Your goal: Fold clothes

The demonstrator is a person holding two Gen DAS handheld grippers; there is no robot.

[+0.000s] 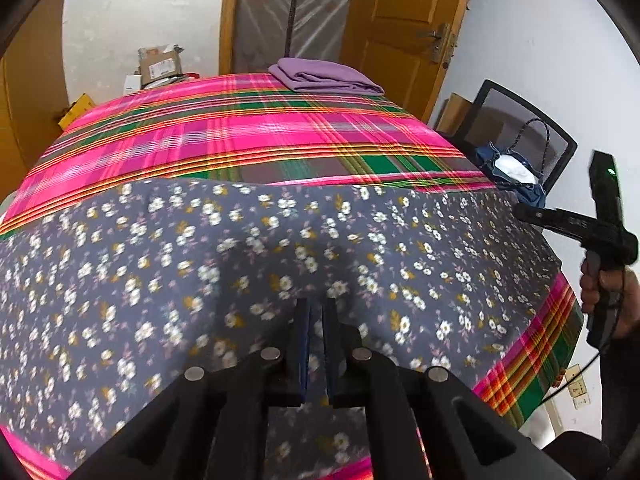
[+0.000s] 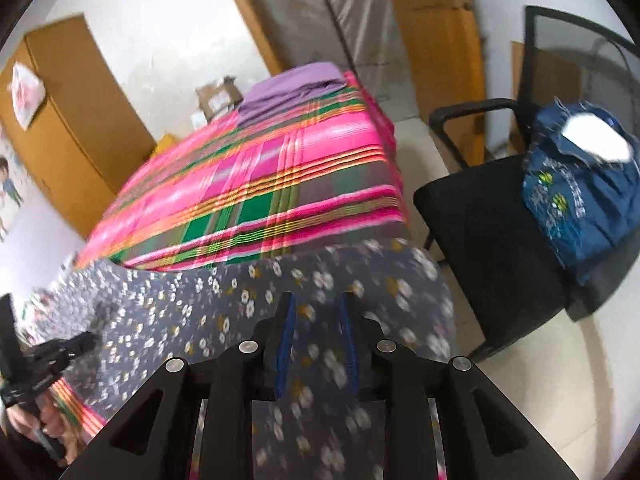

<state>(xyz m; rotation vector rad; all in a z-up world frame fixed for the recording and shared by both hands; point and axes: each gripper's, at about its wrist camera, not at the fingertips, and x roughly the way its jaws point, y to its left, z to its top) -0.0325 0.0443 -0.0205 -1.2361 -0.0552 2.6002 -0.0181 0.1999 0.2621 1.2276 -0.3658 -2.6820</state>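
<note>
Floral garment point(image 1: 280, 248) spread across near end of bed point(image 1: 248, 128), hem overhanging right edge beside chair point(image 2: 492, 216). Left claw point(image 1: 316, 312) clenched, fabric apparently pinched; right claw point(image 2: 316, 308) released above cloth. Folded purple cloth point(image 1: 324, 76) at far end.

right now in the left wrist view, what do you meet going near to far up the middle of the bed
left tool → floral garment → plaid bedsheet → folded purple cloth → plastic-covered doorway
</note>
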